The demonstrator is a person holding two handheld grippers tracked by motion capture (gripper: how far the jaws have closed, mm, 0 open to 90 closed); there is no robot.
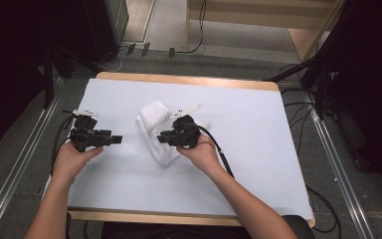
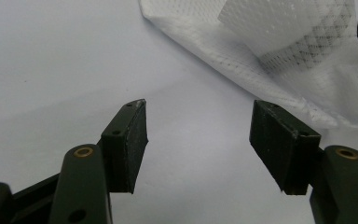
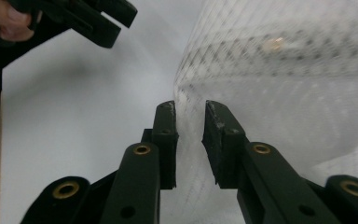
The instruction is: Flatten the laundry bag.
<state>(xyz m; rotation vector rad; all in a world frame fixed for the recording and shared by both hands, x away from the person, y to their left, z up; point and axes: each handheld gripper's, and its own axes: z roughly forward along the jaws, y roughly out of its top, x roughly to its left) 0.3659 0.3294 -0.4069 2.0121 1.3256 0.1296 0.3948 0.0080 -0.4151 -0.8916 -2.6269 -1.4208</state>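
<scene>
The right gripper has its jaws a narrow gap apart, and a fold of the white mesh bag runs up between the pads; the cloth lies in the gap, but the pads do not visibly pinch it. In the high view this gripper sits over the middle of the bag, pointing toward the person's left, with its cable trailing back along the forearm. The bag lies crumpled and partly folded under and around the gripper's nose, one end rolled up beyond it, the other running toward the person.

The left gripper stands wide open with nothing between its pads, only bare sheet below. It hovers well to the left of the bag, aimed at it, and the bag's near edge lies just ahead of its jaws.

Beneath both tools a pale, smooth white sheet covers nearly the whole table, whose wooden rim shows along the far and near sides. Around the table lies grey floor with metal rails on either side, loose cables, dark stands, and pale wooden furniture at the back.
</scene>
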